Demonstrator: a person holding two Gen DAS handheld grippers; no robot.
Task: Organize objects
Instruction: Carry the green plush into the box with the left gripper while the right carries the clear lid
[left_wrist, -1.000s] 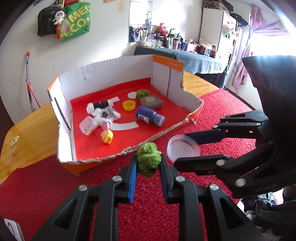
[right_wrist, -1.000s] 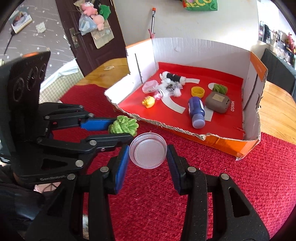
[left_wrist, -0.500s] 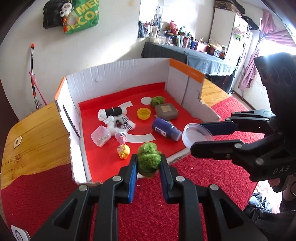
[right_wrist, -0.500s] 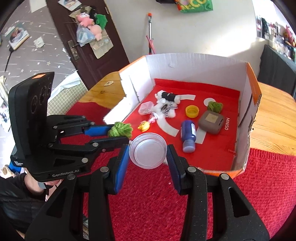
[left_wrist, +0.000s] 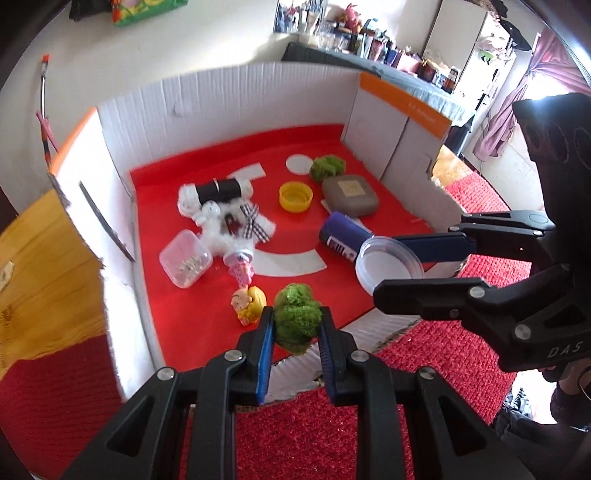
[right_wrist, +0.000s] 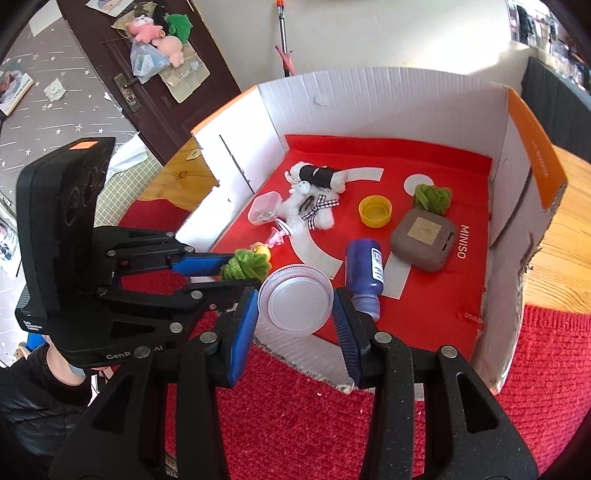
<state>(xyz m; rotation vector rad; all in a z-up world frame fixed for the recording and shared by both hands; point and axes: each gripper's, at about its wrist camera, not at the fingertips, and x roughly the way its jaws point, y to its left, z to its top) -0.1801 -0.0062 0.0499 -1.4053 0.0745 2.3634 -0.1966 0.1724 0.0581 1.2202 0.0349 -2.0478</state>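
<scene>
Both tongs were loaded and poised over the near edge of the cardboard box (left_wrist: 229, 92). The left tongs (left_wrist: 295, 326) were nearly closed, squeezing a green fuzzy ball (left_wrist: 297, 317) that bulged between the blue pads, probably because a soft thing needs firm pinching to stay put. The right tongs (right_wrist: 295, 306) stood wider, clamped by the rim on a clear round lid (right_wrist: 295, 301), held almost flat so it would not slip. Each pointed steeply down into the box, where a blue bottle (right_wrist: 364, 273), grey case (right_wrist: 423, 238), yellow cap (right_wrist: 375, 210) and another green ball (right_wrist: 432, 197) lay on the red floor, so both items seemed bound for release there. The box sat on a red cloth (right_wrist: 535, 406) over the counter (left_wrist: 40, 266).
</scene>
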